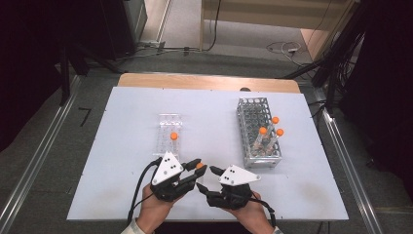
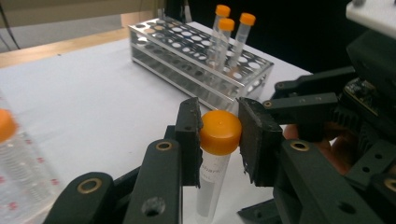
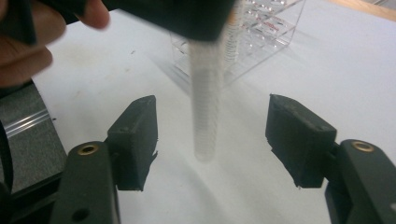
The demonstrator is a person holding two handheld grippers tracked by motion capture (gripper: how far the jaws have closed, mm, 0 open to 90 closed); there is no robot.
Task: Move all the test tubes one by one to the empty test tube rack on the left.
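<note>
At the left of the desk [image 1: 122,146], a clear plastic rack [image 1: 169,132] was seen holding one orange-capped tube [image 1: 174,136]. Nearer the desk's front edge, the left gripper [image 1: 197,168] was held with its jaws clamped on the orange cap [image 2: 220,132] of a clear centrifuge tube [image 2: 211,184]; in the left gripper view one pad was pressed against each side of the cap, and the tube body was seen hanging straight down below the jaws, its long axis upright and its tip free above the desk.

Just to the right, the right gripper [image 1: 203,187] was held with its jaws spread wide and nothing gripped. In the right gripper view the same tube [image 3: 205,102] was seen standing upright in the middle of the gap, its lower end level with the two pads [image 3: 135,140] and apart from both of them. The tube was thus carried by the left jaws alone, with the right jaws set on either side of its lower body, across its long axis.

Farther right, a metal wire rack [image 1: 258,131] was seen with three orange-capped tubes [image 1: 270,131] standing at its near end, closer to the right hand than to the left. Any placing there was judged to depend on the tube being kept upright.
</note>
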